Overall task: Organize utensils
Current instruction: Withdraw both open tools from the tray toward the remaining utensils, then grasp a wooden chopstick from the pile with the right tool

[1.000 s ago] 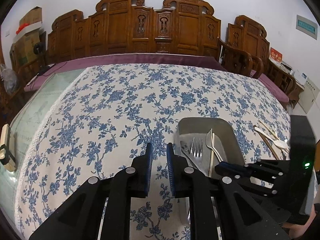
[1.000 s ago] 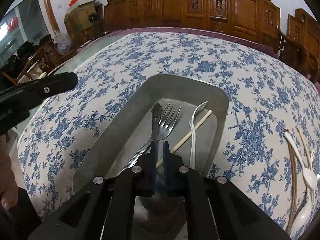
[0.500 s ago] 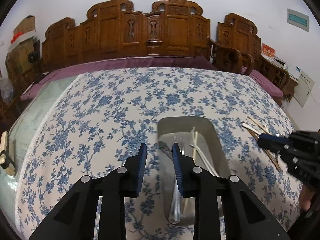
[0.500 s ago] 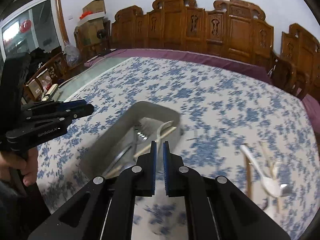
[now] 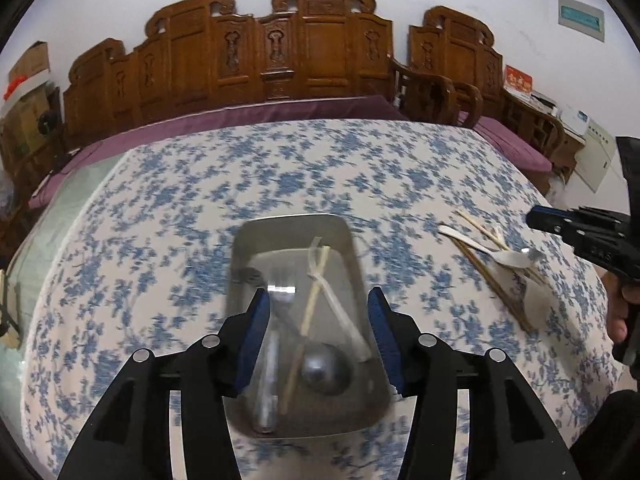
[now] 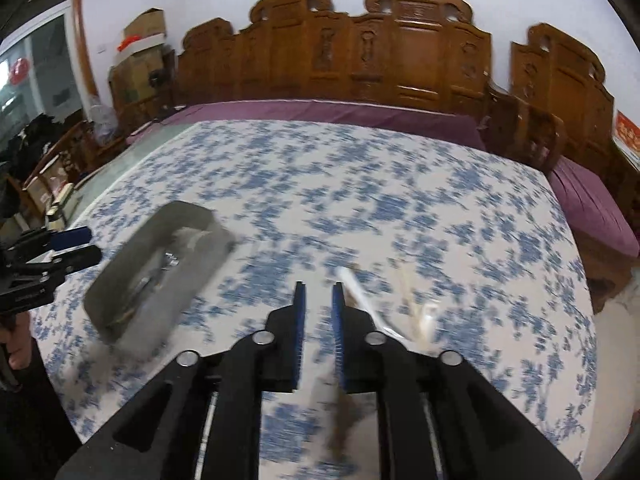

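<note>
A wide tabletop (image 5: pixel 280 168) covered in a blue-flowered cloth fills both views, with carved wooden chairs along its far edge. Toward the near edge a long metal tray (image 5: pixel 292 228) lies with its long axis running from the near edge toward the far edge; inside it a fork (image 5: pixel 280 300), a metal spoon (image 5: pixel 326 366), a white plastic utensil (image 5: pixel 340 316) and a chopstick (image 5: pixel 316 292) lie roughly lengthwise, some crossing. Nearer the tabletop's right edge, well apart from the tray, a loose heap of utensils (image 5: pixel 500 256) waits: brown and pale chopsticks with white spoons, their long axes slanting from the near right toward the far left. The left tongs (image 5: pixel 318 336) hang above the tray, their jaws have just been opening to about half width, gripping nothing. The right tongs (image 6: pixel 319 332) hover over the heap, blurred; their jaws have just been opening to a narrow gap with nothing between them. The step in hand appears to be fetching the next loose piece. It is best done by widening the right tongs further, choosing one topmost piece, turning the wrist so the pads close across its shaft near the middle, and lifting cleanly without dragging its neighbours.
</note>
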`<state>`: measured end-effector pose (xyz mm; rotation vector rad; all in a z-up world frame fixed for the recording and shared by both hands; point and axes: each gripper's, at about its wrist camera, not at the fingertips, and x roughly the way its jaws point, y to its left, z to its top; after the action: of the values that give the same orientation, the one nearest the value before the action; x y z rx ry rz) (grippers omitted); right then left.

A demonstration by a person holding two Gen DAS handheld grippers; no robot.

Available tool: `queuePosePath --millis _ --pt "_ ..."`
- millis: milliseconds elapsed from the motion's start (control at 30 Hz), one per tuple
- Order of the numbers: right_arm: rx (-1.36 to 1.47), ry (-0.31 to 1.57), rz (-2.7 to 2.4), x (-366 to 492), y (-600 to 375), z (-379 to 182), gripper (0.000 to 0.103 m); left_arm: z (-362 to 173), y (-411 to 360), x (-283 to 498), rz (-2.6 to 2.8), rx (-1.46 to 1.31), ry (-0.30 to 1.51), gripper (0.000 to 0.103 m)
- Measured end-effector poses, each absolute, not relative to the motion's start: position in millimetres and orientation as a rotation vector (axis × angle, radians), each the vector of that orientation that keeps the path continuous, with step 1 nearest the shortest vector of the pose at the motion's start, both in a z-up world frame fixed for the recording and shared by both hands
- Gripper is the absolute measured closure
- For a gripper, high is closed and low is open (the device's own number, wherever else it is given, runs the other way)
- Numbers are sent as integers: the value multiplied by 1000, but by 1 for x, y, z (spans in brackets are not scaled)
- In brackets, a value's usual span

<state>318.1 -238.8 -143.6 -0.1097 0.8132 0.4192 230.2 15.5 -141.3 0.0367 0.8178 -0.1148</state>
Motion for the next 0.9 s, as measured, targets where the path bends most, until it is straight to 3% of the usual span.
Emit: queuePosePath --millis 300,900 --pt "-54 890 435 338 -281 -181 85 -156 -42 244 -179 76 853 54" --pt "-127 1060 491 340 -246 -237 85 -188 -94 258 -227 143 911 54"
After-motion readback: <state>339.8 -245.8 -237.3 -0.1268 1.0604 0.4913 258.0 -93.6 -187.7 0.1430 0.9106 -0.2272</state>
